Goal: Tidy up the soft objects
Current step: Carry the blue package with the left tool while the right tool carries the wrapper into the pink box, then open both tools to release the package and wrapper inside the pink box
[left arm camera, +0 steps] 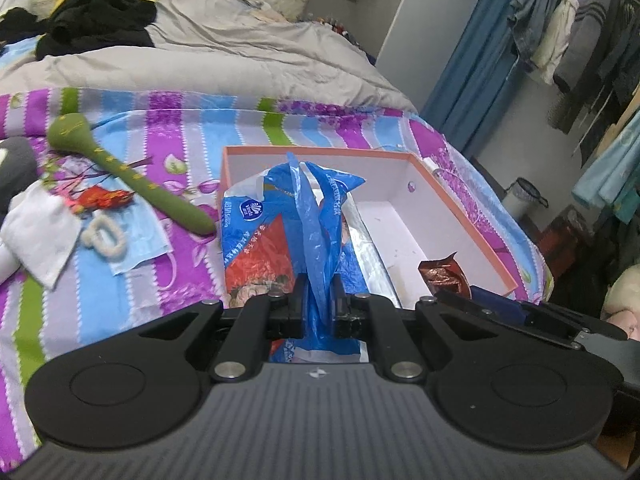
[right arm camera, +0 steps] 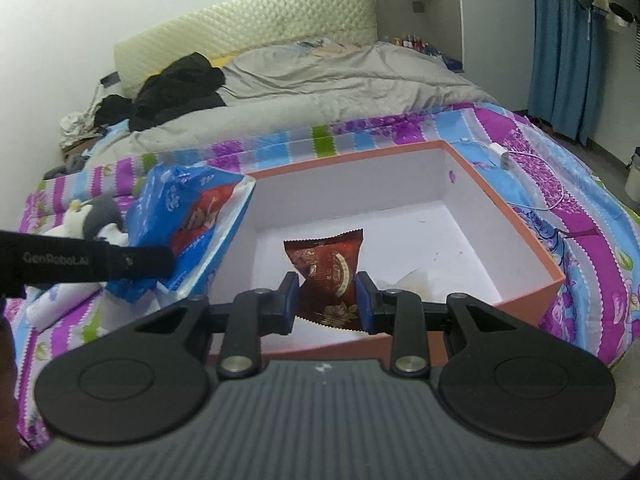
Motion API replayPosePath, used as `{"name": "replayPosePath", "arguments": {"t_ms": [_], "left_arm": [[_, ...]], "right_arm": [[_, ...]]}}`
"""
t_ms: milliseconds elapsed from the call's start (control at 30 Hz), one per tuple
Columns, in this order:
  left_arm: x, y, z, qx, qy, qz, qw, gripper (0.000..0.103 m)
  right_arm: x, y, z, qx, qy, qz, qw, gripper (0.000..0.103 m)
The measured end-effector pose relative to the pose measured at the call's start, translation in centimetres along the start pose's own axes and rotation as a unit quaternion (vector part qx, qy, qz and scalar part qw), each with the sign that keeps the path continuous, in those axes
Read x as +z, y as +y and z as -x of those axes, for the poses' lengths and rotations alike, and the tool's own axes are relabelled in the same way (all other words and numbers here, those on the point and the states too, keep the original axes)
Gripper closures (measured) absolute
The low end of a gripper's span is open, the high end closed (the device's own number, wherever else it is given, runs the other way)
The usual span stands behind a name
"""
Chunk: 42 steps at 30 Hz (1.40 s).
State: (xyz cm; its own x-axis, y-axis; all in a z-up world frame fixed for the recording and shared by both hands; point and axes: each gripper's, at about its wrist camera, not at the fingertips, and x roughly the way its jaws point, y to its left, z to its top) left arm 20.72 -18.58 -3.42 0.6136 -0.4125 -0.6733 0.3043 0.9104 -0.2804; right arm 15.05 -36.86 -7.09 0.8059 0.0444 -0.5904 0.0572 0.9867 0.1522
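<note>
On the striped bedsheet [left arm camera: 120, 304], far left, lie a white cloth [left arm camera: 38, 236], a cream hair tie [left arm camera: 103, 236] on a blue face mask [left arm camera: 140, 248], and a green massage stick [left arm camera: 132, 178] — its long axis slants from its round head at upper left down toward the box. The left gripper [left arm camera: 319, 304] pinches the twisted blue handle of the tissue pack [left arm camera: 276, 236], fingers pressed against the plastic; the pack stands upright at the left edge of the orange box [right arm camera: 556, 280], its handle pointing up. Further right, the right gripper [right arm camera: 327, 300] holds the dark red snack packet [right arm camera: 328, 272] between its blue pads just over the box's white floor — the packet's long axis runs away from the camera, serrated ends near and far.
</note>
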Motion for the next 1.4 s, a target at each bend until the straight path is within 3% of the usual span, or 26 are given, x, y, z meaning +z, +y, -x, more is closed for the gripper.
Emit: {"name": "replayPosePath", "arguments": {"t_ms": [567, 667, 733, 1067, 1400], "left_arm": [[4.5, -2.4, -13.4, -0.012, 0.087, -0.038, 0.9954, 0.091], [4.7, -2.3, -15.3, -0.014, 0.110, -0.038, 0.9931, 0.074], [4.8, -2.0, -16.3, -0.014, 0.124, -0.033, 0.9916, 0.055], [4.8, -1.7, -15.3, -0.007, 0.104, -0.041, 0.9937, 0.055], [4.1, -2.3, -9.9, -0.010, 0.068, -0.047, 0.9965, 0.055]], "right_arm": [[1.4, -5.7, -8.5, -0.038, 0.058, -0.041, 0.997, 0.068], [1.3, -6.2, -9.7, -0.047, 0.074, -0.045, 0.995, 0.067], [1.1, -6.5, -10.1, -0.045, 0.081, -0.051, 0.994, 0.064], [1.1, -6.0, -8.9, -0.035, 0.073, -0.056, 0.995, 0.060], [1.1, -4.2, -4.3, -0.023, 0.039, -0.048, 0.998, 0.060]]}}
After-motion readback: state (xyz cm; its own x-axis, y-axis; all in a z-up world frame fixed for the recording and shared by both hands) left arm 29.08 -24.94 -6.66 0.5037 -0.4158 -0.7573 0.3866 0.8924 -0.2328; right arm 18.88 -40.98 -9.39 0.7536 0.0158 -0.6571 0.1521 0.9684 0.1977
